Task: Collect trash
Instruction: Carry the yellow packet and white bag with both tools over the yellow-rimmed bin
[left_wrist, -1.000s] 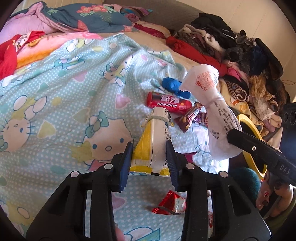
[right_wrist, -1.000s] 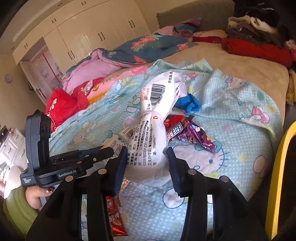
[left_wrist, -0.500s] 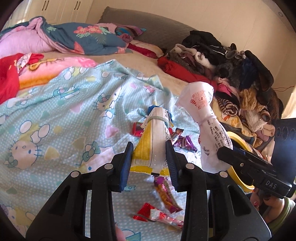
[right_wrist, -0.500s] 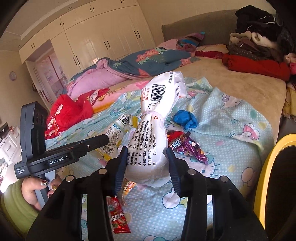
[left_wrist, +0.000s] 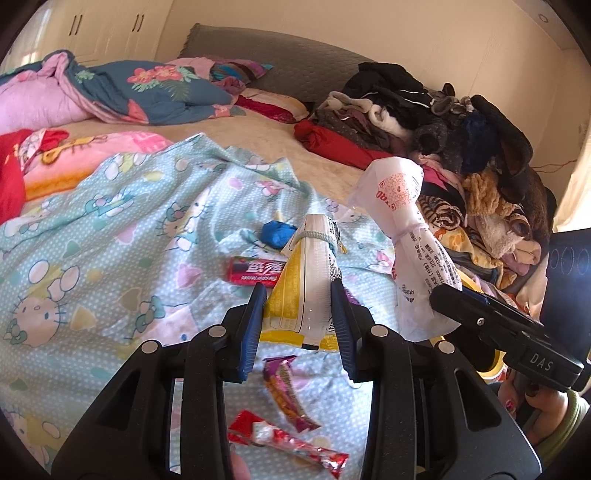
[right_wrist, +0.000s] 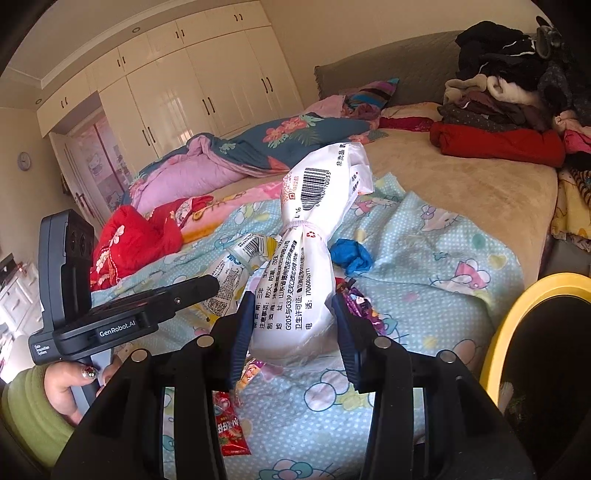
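tied packets (left_wrist: 303, 291) in both tools

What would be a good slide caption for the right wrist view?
Right gripper holds a tied white bag above the bedsheet, beside a yellow-rimmed bin.

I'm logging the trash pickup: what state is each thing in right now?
Left tongs: shut on the yellow-and-white packet.
Yellow-and-white packet: lifted off the bed, banded near its top.
Right tongs: shut on the white bag.
White bag: lifted, tied at its neck.
Red wrapper: lying on the sheet.
Purple wrapper: lying on the sheet.
Blue wad: crumpled, on the sheet.
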